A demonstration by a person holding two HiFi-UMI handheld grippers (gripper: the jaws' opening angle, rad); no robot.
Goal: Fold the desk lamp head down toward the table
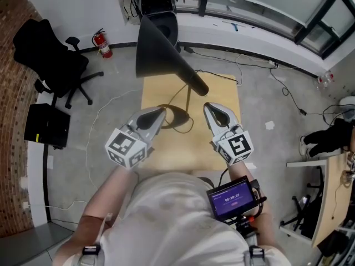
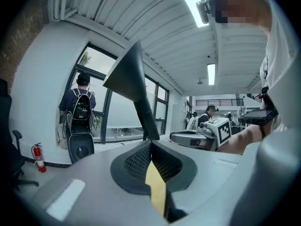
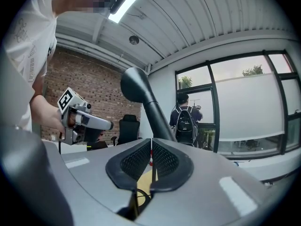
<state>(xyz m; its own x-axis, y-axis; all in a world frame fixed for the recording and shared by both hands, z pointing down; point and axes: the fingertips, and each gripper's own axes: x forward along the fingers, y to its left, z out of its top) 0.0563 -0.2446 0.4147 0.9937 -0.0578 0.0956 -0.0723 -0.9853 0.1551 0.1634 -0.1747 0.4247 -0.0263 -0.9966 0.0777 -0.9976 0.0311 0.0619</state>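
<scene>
Left tool (image 1: 160,112) and right tool (image 1: 208,109) both closed, empty, flanking desk lamp (image 1: 160,47), apparently unfolded, over desk (image 1: 224,143).

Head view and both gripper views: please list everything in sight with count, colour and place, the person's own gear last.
desk lamp: one, black, standing on the table, cone head raised
table: one, light wood, below the grippers
fire extinguisher: one, red, on the floor by the far wall
office chair: one, black, left, by the brick wall
box: one, black, on the floor at left
cables: several, dark and white, trailing over the floor
person with backpack: one, dark clothes, at the window
screen unit: one, black with a purple display, by the right forearm
left gripper: one, grey, shut and empty, left of the lamp's arm
right gripper: one, grey, shut and empty, right of the lamp's arm
</scene>
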